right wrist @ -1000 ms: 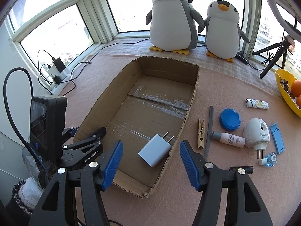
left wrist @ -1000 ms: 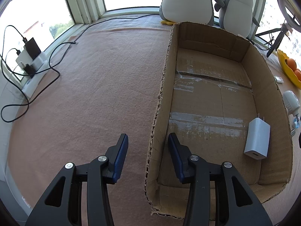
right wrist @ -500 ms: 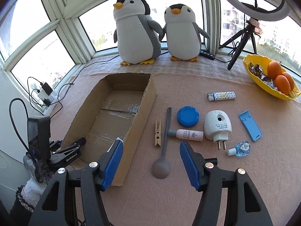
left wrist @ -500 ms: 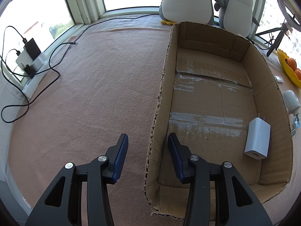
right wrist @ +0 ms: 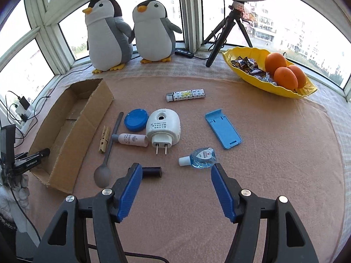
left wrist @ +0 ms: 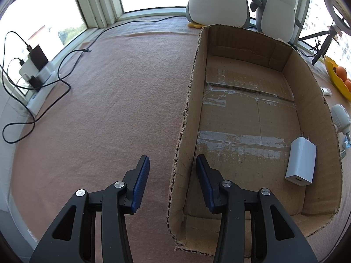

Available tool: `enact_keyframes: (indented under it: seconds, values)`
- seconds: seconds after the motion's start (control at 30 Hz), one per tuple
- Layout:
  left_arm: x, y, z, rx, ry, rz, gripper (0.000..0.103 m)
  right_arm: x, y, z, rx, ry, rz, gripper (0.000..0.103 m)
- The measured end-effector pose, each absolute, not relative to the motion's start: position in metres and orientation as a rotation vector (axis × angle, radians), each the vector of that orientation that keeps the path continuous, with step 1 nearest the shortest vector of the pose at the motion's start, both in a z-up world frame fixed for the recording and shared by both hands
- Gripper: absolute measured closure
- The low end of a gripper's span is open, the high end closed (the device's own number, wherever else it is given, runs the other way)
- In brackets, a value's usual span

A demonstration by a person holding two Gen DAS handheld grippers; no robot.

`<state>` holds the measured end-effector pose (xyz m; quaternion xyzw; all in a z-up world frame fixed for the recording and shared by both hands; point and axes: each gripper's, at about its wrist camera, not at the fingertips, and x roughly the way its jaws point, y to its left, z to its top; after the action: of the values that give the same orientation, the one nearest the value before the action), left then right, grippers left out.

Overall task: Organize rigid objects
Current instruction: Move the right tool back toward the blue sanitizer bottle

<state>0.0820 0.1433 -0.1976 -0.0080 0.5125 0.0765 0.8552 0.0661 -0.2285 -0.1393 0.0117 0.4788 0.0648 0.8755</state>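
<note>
Here the left gripper (left wrist: 172, 171) hangs spread apart, its fingers straddling the left wall of the cardboard box (left wrist: 186, 118), where a white charger (left wrist: 301, 161) lies inside near the right wall. The right gripper (right wrist: 174, 174) is spread wide and holds nothing, over the mat near a small blue bottle (right wrist: 200, 157), a black cylinder (right wrist: 152, 171) and a spoon (right wrist: 107, 153).

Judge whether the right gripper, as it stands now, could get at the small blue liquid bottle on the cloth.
Probably yes. The right gripper is open, and the blue liquid bottle lies flat just ahead of its fingertips on bare cloth. The phone stand and plug-in device lie apart from it.
</note>
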Motion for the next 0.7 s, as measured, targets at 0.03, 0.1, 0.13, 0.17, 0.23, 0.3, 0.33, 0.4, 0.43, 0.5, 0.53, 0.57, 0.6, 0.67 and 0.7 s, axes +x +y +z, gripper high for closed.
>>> enact_keyframes:
  seconds: [0.03, 0.1, 0.13, 0.17, 0.23, 0.3, 0.33, 0.4, 0.43, 0.5, 0.53, 0.57, 0.6, 0.67, 0.7]
  values:
    - [0.082, 0.143, -0.198, -0.016, 1.078, 0.162, 0.060, 0.067, -0.231, -0.144, 0.007, 1.004, 0.134, 0.042]
    - [0.082, 0.143, -0.198, -0.016, 1.079, 0.164, 0.060, 0.070, -0.234, -0.152, -0.015, 1.015, 0.134, 0.042]
    - [0.082, 0.143, -0.198, -0.016, 1.079, 0.165, 0.060, 0.072, -0.235, -0.156, -0.023, 1.024, 0.139, 0.042]
    - [0.082, 0.142, -0.197, -0.015, 1.080, 0.166, 0.060, 0.074, -0.236, -0.160, -0.031, 1.035, 0.141, 0.042]
    - [0.082, 0.142, -0.197, -0.015, 1.081, 0.167, 0.060, 0.079, -0.237, -0.169, -0.040, 1.051, 0.151, 0.042]
    - [0.082, 0.142, -0.197, -0.014, 1.083, 0.169, 0.060, 0.084, -0.237, -0.177, -0.045, 1.066, 0.154, 0.042]
    - [0.082, 0.142, -0.197, -0.013, 1.083, 0.170, 0.060, 0.087, -0.238, -0.181, -0.044, 1.074, 0.156, 0.042]
    - [0.082, 0.141, -0.197, -0.012, 1.084, 0.172, 0.060, 0.092, -0.238, -0.187, -0.035, 1.085, 0.168, 0.042]
    - [0.082, 0.141, -0.197, -0.013, 1.084, 0.174, 0.060, 0.094, -0.238, -0.190, -0.037, 1.090, 0.169, 0.042]
    - [0.082, 0.141, -0.197, -0.014, 1.085, 0.175, 0.060, 0.098, -0.237, -0.194, -0.050, 1.097, 0.164, 0.042]
    - [0.082, 0.141, -0.197, -0.014, 1.086, 0.176, 0.060, 0.100, -0.237, -0.196, -0.056, 1.099, 0.159, 0.042]
    - [0.082, 0.141, -0.197, -0.015, 1.086, 0.177, 0.060, 0.101, -0.237, -0.197, -0.058, 1.103, 0.158, 0.042]
    - [0.082, 0.141, -0.197, -0.015, 1.087, 0.177, 0.060, 0.103, -0.237, -0.198, -0.055, 1.106, 0.160, 0.042]
    - [0.082, 0.141, -0.197, -0.014, 1.087, 0.177, 0.060, 0.107, -0.238, -0.200, -0.052, 1.108, 0.159, 0.042]
    - [0.083, 0.141, -0.197, -0.014, 1.088, 0.177, 0.060, 0.109, -0.238, -0.200, -0.052, 1.110, 0.158, 0.042]
